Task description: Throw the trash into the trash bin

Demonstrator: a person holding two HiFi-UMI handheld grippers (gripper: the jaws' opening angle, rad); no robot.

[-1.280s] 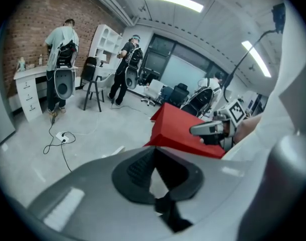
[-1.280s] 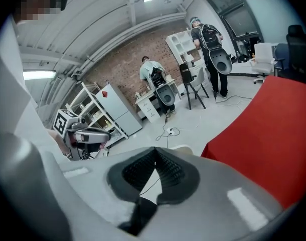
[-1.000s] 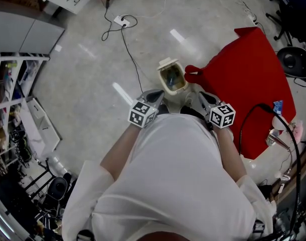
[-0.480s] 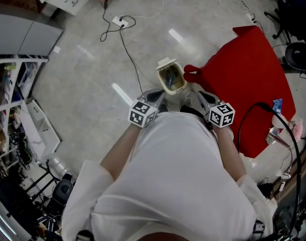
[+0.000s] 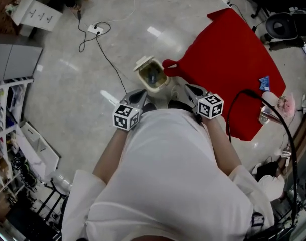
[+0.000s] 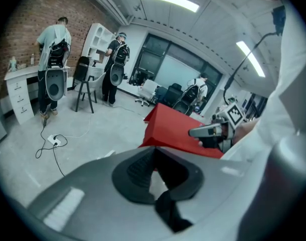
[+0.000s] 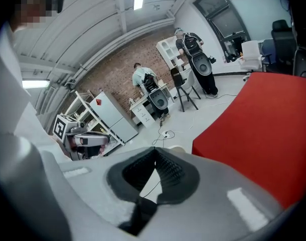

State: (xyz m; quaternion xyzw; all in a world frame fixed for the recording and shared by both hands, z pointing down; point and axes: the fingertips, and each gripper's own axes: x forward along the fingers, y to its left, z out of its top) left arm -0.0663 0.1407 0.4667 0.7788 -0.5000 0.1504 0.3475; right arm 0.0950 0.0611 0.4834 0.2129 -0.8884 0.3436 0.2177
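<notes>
Left gripper (image 5: pixel 141 93) and right gripper (image 5: pixel 188 89) both pressed together and empty; open trash bin (image 5: pixel 158 86) on floor just beyond; best swing right to blue wrapper (image 5: pixel 264 83), probable trash, on red cloth (image 5: pixel 228 59), spreading jaws before reaching.

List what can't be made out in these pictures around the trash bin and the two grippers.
What lies in the trash bin: head view, too small and dim.
Floor at the person's feet: head view, hidden by the white shirt.
The blue thing and pink thing by the red cloth: head view, too small to name.
Floor just ahead of the left gripper and right gripper: gripper views, blocked by their own shut jaws.
</notes>
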